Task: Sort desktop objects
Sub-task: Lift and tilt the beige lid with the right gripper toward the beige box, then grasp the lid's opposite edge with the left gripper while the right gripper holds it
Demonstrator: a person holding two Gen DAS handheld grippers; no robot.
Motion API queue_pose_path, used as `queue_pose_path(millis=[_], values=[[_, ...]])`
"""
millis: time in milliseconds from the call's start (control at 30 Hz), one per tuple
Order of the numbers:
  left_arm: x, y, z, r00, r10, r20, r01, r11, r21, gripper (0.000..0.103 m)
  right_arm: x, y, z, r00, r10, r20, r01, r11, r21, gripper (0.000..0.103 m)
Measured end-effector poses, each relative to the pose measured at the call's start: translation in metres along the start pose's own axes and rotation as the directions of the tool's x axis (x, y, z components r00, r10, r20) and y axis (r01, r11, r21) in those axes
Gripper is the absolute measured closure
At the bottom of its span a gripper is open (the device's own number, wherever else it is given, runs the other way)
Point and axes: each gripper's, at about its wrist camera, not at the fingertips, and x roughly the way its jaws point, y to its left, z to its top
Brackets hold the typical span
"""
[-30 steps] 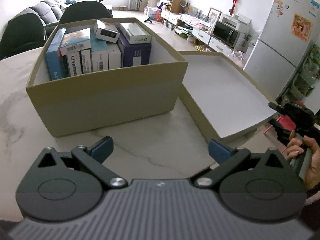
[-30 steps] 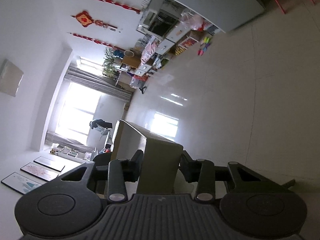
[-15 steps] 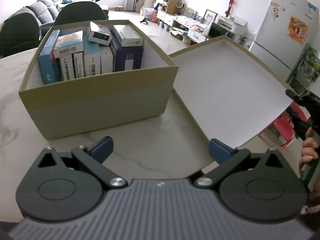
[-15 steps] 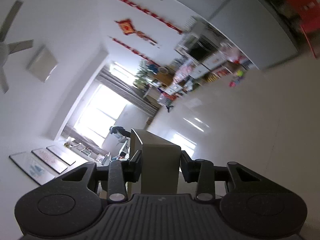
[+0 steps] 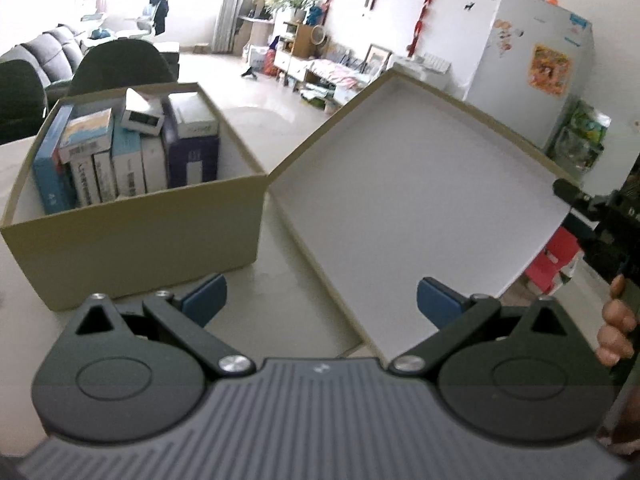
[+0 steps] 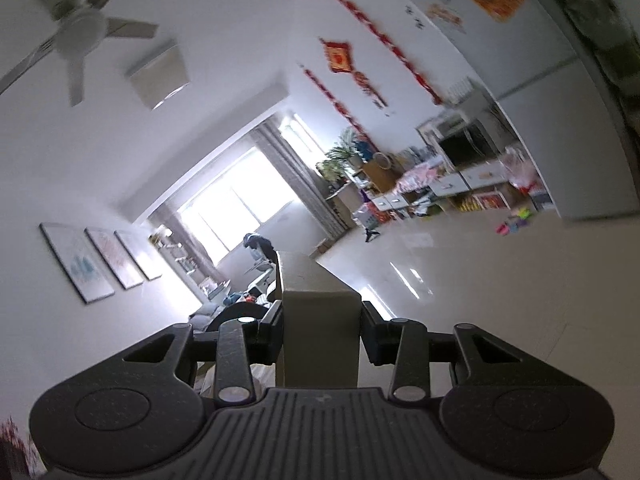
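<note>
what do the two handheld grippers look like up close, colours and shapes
The left gripper has a grey ribbed body, two round black discs at its sides, black linkage arms with silver screws and triangular cut-outs, and blue pads on its fingers. The right gripper has the same ribbed body, discs, black links and silver screws, but its fingers look dark. No cables, markings or sleeves show.

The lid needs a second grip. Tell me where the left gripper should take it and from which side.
Grip the lid by its thin rim at the low corner nearest the open left gripper, coming from the front. The lid tilts up toward the right gripper, leaving that rim clear above the table.
</note>
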Motion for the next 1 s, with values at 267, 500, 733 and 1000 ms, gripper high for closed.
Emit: queue_pose_path(millis=[267,500,733,1000], values=[[-0.020,-0.015,0.011,0.996,-0.043,0.075,0.042,0.999,0.016,0.000,-0.025,0.027,-0.007,0.999,0.031,-0.011,-0.032,0.992,-0.123,0.061],[-0.016,-0.028,0.051,0.988,-0.151,0.023,0.151,0.988,0.018,0.000,-0.046,0.061,-0.016,0.999,0.051,-0.004,-0.050,0.966,-0.252,0.061],[-0.009,-0.045,0.087,0.987,-0.162,-0.019,0.163,0.986,0.040,0.000,-0.055,0.088,-0.026,0.999,0.051,-0.006,-0.051,0.938,-0.343,0.061],[-0.002,-0.050,0.101,0.984,-0.155,-0.085,0.158,0.987,0.030,0.001,-0.059,0.111,-0.037,0.998,0.048,-0.032,-0.057,0.901,-0.429,0.060]])
